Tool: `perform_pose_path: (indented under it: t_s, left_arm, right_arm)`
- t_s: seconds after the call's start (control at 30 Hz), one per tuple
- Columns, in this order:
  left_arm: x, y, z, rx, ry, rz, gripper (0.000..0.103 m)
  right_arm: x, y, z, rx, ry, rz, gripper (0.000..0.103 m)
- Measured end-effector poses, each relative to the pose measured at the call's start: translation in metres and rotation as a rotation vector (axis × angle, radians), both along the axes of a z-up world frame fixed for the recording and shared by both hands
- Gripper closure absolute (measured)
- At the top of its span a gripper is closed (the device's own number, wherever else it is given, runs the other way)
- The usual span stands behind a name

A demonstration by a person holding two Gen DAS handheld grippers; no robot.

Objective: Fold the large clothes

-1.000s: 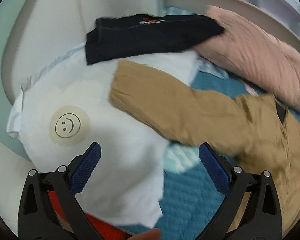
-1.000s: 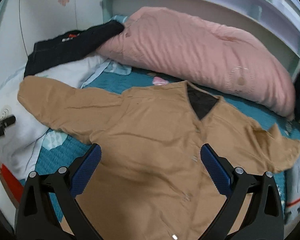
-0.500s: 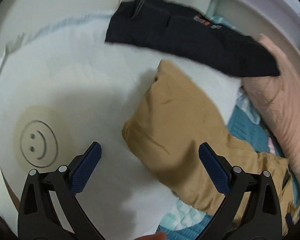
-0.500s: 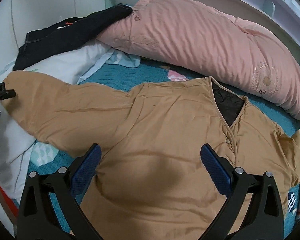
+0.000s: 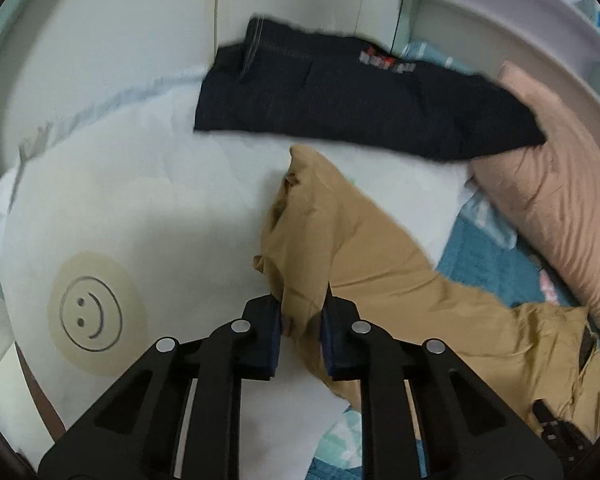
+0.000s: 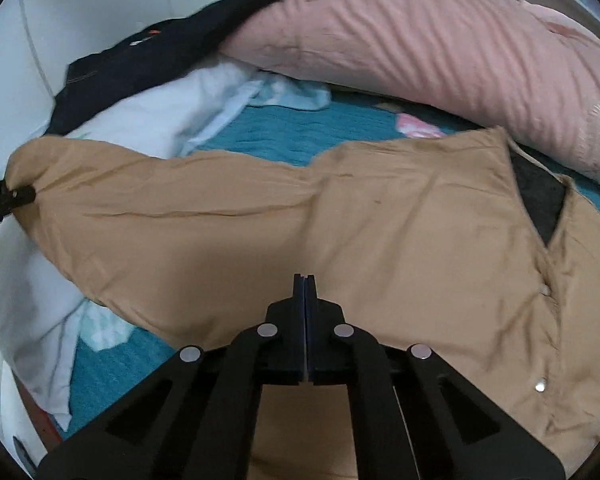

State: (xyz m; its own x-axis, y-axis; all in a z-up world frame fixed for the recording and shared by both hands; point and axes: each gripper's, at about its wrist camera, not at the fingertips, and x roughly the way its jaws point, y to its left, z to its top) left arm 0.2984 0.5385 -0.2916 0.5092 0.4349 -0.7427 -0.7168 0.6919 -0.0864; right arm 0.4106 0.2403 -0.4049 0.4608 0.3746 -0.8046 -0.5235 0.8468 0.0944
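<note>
A tan button-front jacket (image 6: 380, 240) lies spread on the teal bedspread, its dark lining showing at the collar. Its left sleeve (image 5: 312, 232) reaches over a white smiley-face pillow (image 5: 140, 240). My left gripper (image 5: 302, 312) is shut on the sleeve's cuff end; it also shows at the left edge of the right wrist view (image 6: 20, 196). My right gripper (image 6: 305, 280) is shut with its pads pressed together over the jacket's body near the armpit; whether fabric is pinched between them cannot be told.
A dark navy garment (image 5: 360, 96) lies on the pillow's far side against the wall. A long pink pillow (image 6: 440, 40) runs along the back by a pale shelf unit (image 5: 520, 20). Teal bedspread (image 6: 300, 128) shows between them.
Both grippers were open and have closed. The left one moved up to the sleeve end and took hold of it. The right one moved closer over the jacket body.
</note>
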Motion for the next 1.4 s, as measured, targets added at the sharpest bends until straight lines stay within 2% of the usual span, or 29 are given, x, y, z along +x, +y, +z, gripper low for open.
perform_pose_path:
  t_s: [0.13, 0.17, 0.33, 0.4, 0.5, 0.57, 0.63, 0.73, 0.9, 1.03, 1.13, 1.27, 1.37, 1.4]
  left_arm:
    - [0.001, -0.017, 0.03, 0.02, -0.073, -0.044, 0.09]
    - [0.002, -0.021, 0.035, 0.019, -0.088, -0.057, 0.09]
    - [0.01, -0.069, 0.078, 0.072, -0.175, -0.154, 0.09]
    - [0.016, -0.094, 0.094, 0.093, -0.203, -0.196, 0.09]
    - [0.029, -0.137, 0.115, 0.102, -0.234, -0.268, 0.09]
    - [0.041, -0.175, 0.126, 0.132, -0.258, -0.312, 0.09]
    - [0.053, -0.208, 0.129, 0.126, -0.264, -0.359, 0.09]
    - [0.077, -0.27, 0.126, 0.108, -0.268, -0.442, 0.09]
    - [0.118, -0.373, 0.1, 0.042, -0.231, -0.558, 0.09]
    - [0.146, -0.445, 0.062, 0.058, -0.156, -0.629, 0.09]
    - [0.164, -0.488, 0.022, 0.03, -0.093, -0.672, 0.09]
    - [0.178, -0.523, -0.024, 0.021, -0.004, -0.714, 0.09]
    - [0.187, -0.542, -0.068, -0.016, 0.108, -0.75, 0.089]
    - [0.188, -0.542, -0.08, -0.028, 0.149, -0.761, 0.086]
  right_arm:
    - [0.013, 0.005, -0.042, -0.006, 0.138, -0.021, 0.103]
    - [0.014, 0.004, -0.049, 0.002, 0.136, -0.023, 0.102]
    - [0.015, 0.007, -0.052, -0.001, 0.127, -0.033, 0.102]
    - [0.016, -0.005, -0.041, 0.074, 0.128, -0.044, 0.102]
    - [0.008, -0.046, -0.013, 0.152, 0.071, -0.092, 0.099]
    - [0.004, -0.08, 0.002, 0.165, 0.047, -0.129, 0.099]
    - [0.0, -0.126, 0.013, 0.185, 0.038, -0.189, 0.099]
    - [-0.007, -0.19, 0.022, 0.104, -0.011, -0.291, 0.099]
    - [-0.023, -0.292, 0.02, 0.018, -0.012, -0.427, 0.099]
    - [-0.038, -0.362, 0.012, -0.003, 0.033, -0.509, 0.098]
    - [-0.043, -0.391, 0.003, -0.025, 0.026, -0.531, 0.098]
    - [-0.046, -0.415, -0.017, 0.046, 0.09, -0.538, 0.098]
    - [-0.049, -0.422, -0.028, 0.065, 0.105, -0.528, 0.098]
    - [-0.05, -0.421, -0.029, 0.066, 0.102, -0.524, 0.098]
